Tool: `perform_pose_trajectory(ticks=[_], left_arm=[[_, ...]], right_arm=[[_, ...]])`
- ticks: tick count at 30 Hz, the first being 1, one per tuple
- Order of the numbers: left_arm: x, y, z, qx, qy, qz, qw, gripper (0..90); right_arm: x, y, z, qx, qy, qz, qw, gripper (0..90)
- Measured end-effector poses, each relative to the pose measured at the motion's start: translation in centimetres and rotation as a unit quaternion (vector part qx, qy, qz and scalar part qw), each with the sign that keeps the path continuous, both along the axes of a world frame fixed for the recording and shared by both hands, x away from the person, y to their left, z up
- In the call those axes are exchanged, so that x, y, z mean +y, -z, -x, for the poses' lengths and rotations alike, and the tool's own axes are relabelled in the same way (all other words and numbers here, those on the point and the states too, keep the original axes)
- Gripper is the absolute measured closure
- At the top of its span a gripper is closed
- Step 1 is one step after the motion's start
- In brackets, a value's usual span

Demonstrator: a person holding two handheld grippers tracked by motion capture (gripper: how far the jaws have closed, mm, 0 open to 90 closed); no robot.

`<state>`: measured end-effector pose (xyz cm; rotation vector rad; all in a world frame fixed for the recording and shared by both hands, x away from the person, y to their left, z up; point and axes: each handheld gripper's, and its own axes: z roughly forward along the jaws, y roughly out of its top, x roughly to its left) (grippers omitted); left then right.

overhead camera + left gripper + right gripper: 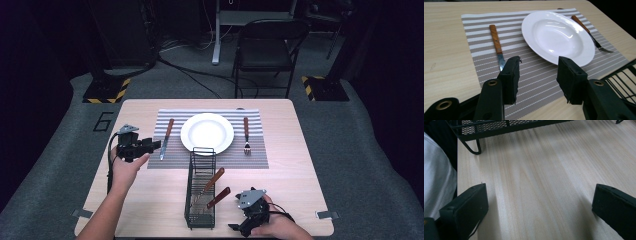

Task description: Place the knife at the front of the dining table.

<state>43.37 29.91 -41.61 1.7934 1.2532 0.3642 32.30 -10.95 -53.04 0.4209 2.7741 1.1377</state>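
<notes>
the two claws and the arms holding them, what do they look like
Both are black handheld tools. The left claw carries a grey three-cornered plate and trails a black cable down along the forearm. The right claw has the same grey plate and a cable looping by the wrist. Each has two blocky black pads. Both forearms are bare, no sleeves.

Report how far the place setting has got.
Done: the knife lies left of the plate and the fork right of it, on the placemat. In hand: nothing; the left gripper is open. Left: two wooden-handled utensils remain in the wire basket.
</notes>
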Motion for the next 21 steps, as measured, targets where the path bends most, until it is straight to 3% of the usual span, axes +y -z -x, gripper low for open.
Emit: perform_pose_trajectory(ticks=[4, 7, 13, 21], left_arm=[[-0.2, -0.4, 1.2, -0.017, 0.012, 0.004, 0.9998, 51.2], [-0.1, -0.4, 2.2, -0.029, 0.02, -0.01, 0.9993, 47.8], [0.4, 0.7, 3.6, -0.019, 0.034, -0.014, 0.9991, 47.3], [0.4, 3.1, 4.4, -0.005, 0.046, -0.032, 0.9984, 46.5]], right_arm=[[0.0, 0.0, 0.0, 0.0, 0.001, 0.0, 1.0, 0.0], [0.0, 0.0, 0.0, -0.001, 0.001, 0.0, 1.0, 0.0], [0.0, 0.0, 0.0, -0.002, 0.0, 0.0, 1.0, 0.0], [0.0, 0.0, 0.0, -0.001, 0.003, 0.001, 1.0, 0.0]])
